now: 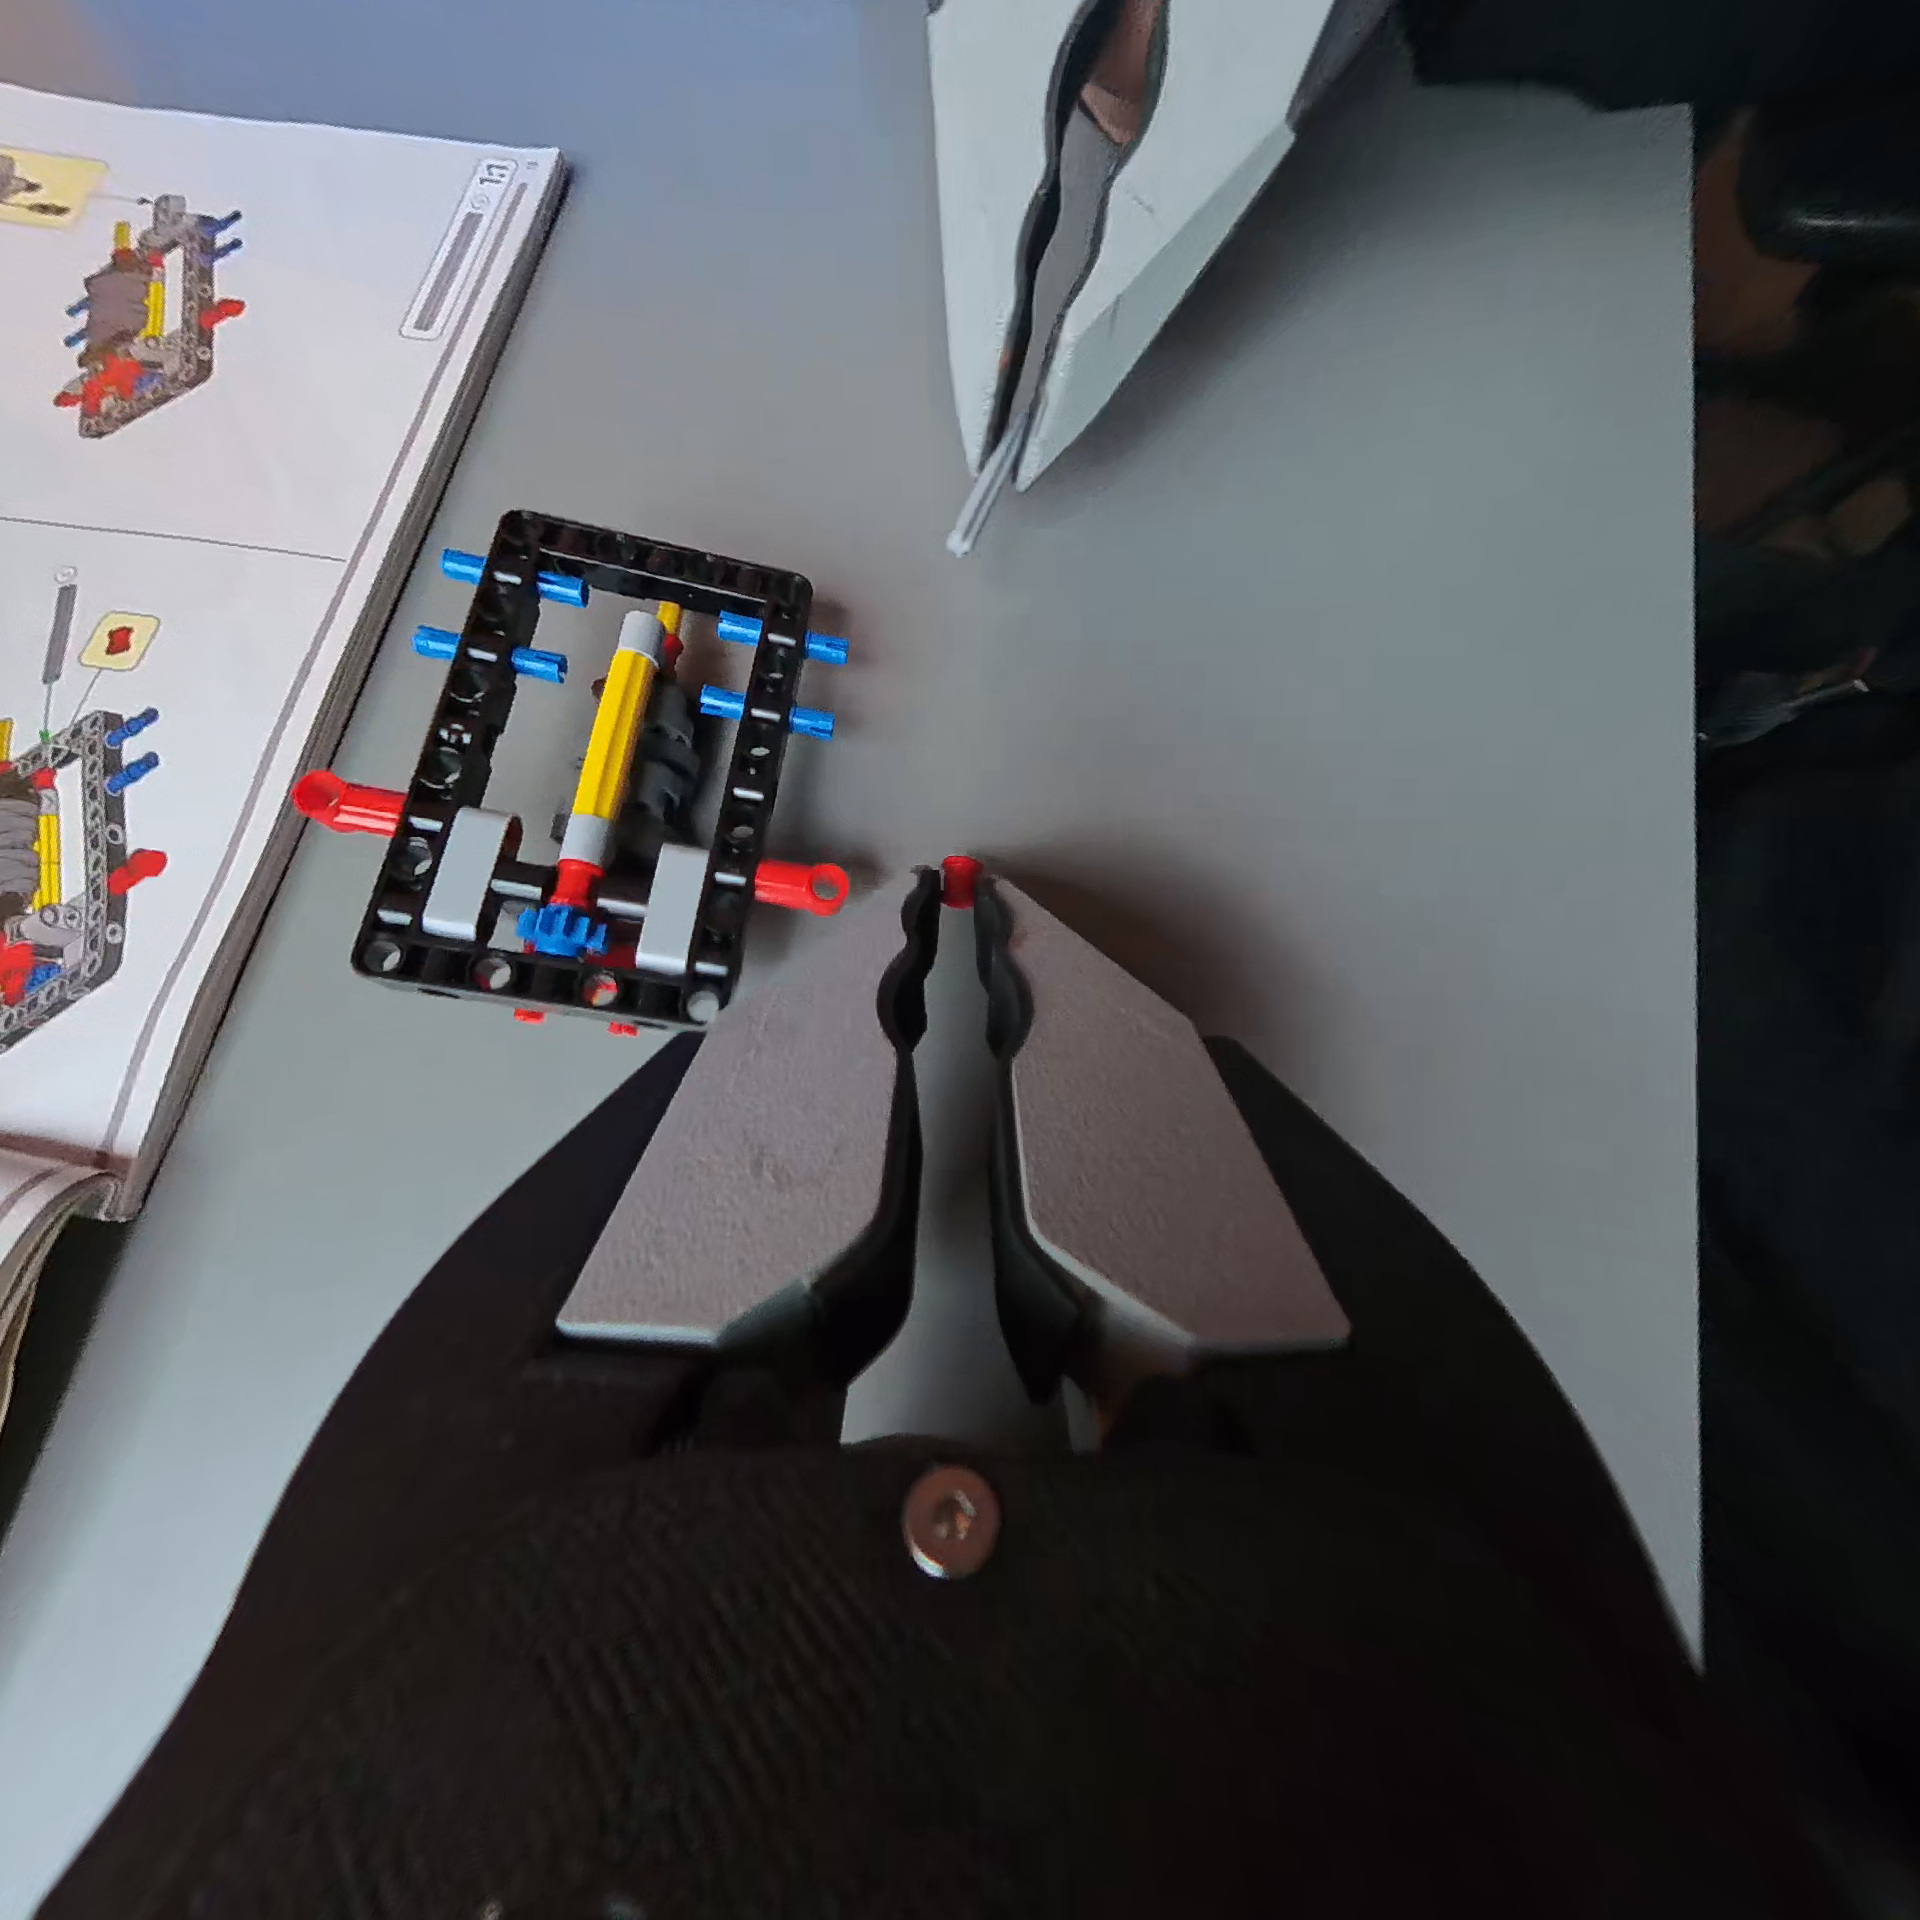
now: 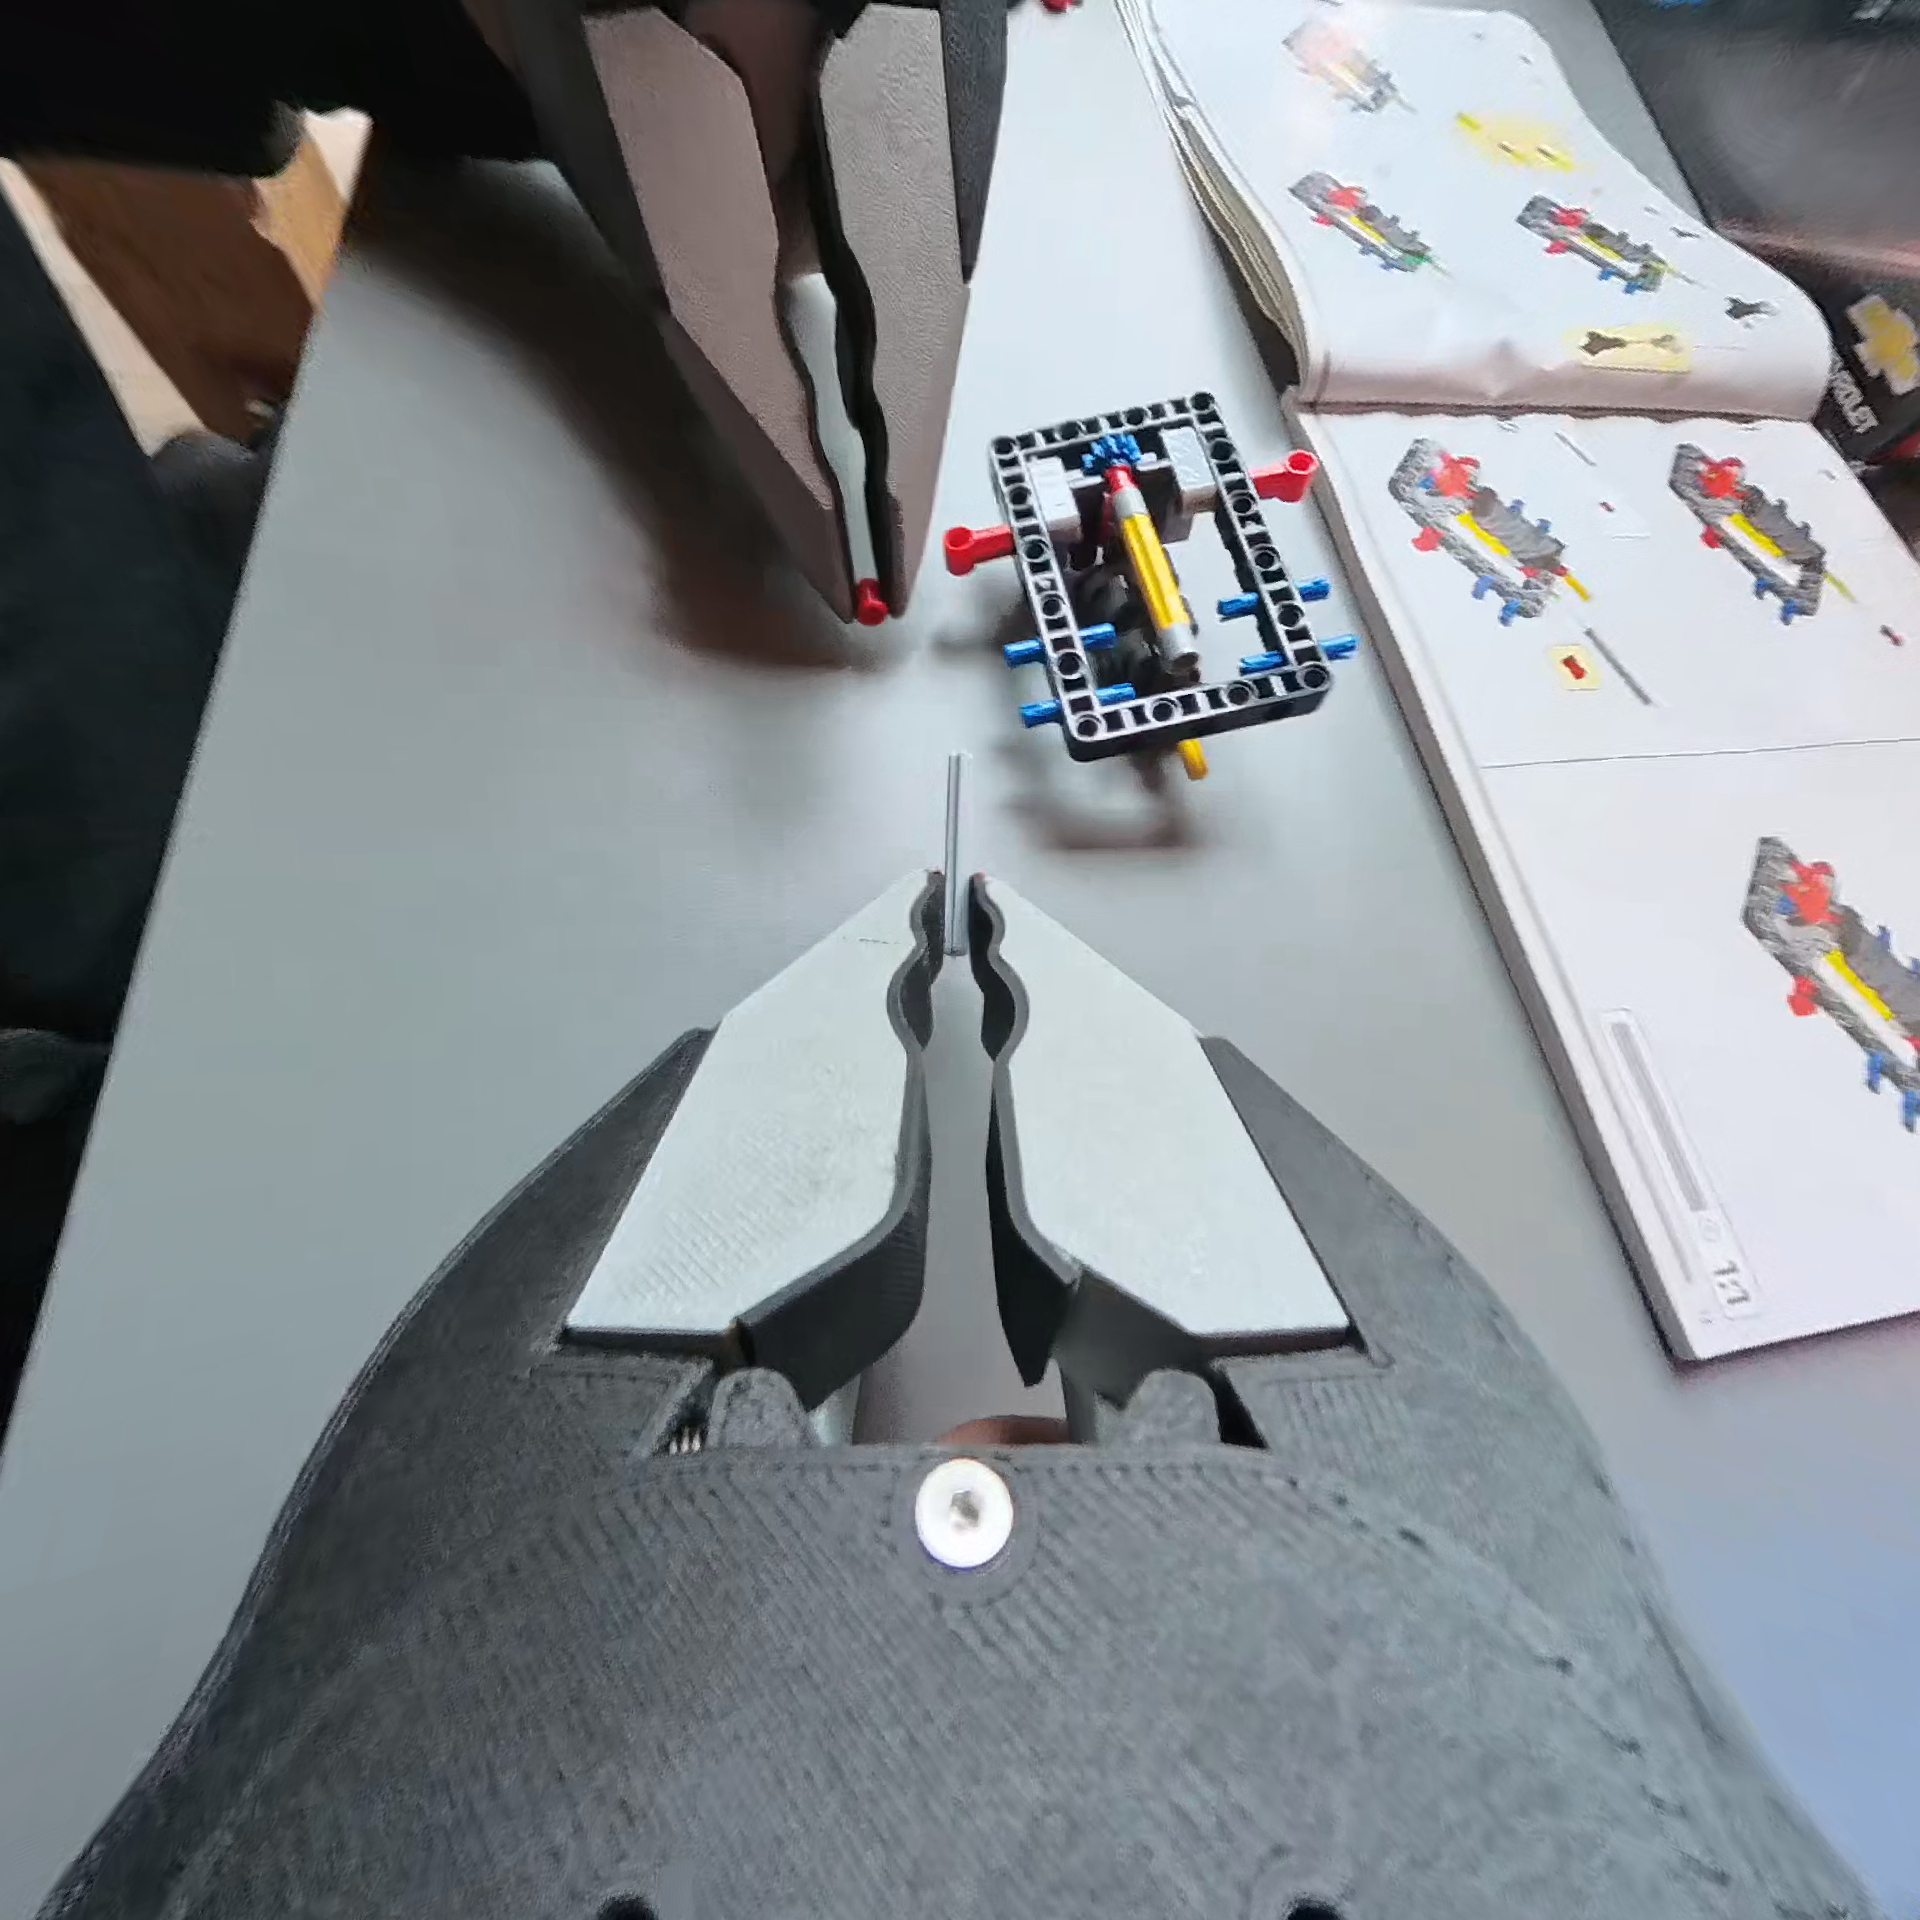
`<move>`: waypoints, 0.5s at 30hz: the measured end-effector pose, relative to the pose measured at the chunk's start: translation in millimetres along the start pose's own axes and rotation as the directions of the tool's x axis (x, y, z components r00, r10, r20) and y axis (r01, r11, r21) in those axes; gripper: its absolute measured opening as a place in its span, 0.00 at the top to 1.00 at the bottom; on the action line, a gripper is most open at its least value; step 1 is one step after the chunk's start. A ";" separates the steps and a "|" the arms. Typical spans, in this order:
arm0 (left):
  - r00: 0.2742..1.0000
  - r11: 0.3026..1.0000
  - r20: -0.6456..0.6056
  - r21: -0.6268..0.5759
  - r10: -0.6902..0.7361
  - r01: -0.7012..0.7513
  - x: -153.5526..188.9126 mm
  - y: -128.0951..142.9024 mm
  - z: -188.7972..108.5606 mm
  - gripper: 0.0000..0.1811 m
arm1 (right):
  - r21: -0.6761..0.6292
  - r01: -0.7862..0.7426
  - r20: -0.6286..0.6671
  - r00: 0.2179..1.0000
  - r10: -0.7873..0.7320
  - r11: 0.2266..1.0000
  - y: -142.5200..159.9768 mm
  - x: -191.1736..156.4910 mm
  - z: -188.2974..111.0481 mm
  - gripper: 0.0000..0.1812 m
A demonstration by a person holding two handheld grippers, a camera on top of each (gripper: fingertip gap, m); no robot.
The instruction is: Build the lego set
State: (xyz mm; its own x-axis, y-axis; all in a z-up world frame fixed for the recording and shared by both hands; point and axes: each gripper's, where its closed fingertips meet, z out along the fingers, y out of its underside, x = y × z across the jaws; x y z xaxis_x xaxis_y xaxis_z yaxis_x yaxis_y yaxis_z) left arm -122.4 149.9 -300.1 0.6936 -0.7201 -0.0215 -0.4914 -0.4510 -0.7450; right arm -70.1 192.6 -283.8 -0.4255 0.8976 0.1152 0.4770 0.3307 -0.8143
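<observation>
In the left wrist view, my left hand-held gripper (image 1: 958,891) pinches a small red bush (image 1: 958,879) at its very tips, above the grey worktop (image 1: 1351,831); the black frame (image 1: 582,769) lies to its left, beside the open booklet (image 1: 260,416). In the right wrist view, my right hand-held gripper (image 2: 954,894) is closed on a thin grey rod (image 2: 954,831), whose long axis points straight ahead toward the bush, ahead and slightly left, well apart; the frame sits ahead to the right.
</observation>
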 end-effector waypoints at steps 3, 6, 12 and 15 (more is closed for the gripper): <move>1.000 1.000 -0.020 0.020 -0.016 0.017 0.7 -6.6 1.8 0.97 | -0.024 -0.022 -0.005 1.000 0.022 0.999 5.1 6.3 0.8 0.99; 0.999 0.998 -0.036 0.055 -0.024 0.026 3.1 -23.0 -1.9 0.97 | -0.032 -0.039 -0.020 0.999 0.039 0.999 7.2 13.6 0.3 0.99; 0.999 1.000 0.039 0.027 -0.010 0.008 -21.8 -49.3 -5.1 0.97 | -0.109 0.003 -0.039 0.999 -0.007 0.994 12.4 31.8 4.7 0.99; 0.999 1.000 0.049 0.004 -0.006 0.006 -26.3 -49.2 -2.4 0.97 | -0.130 0.004 -0.035 0.999 -0.009 0.991 15.7 38.1 8.7 0.99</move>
State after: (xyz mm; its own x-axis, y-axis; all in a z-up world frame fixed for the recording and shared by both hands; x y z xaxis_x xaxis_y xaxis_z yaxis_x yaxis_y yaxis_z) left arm -117.7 189.7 -261.3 0.7217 -0.6904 -0.0498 -0.4852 -0.4532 -0.7477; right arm -85.5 229.5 -297.1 -0.4027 0.9043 0.1420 0.5714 0.3696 -0.7327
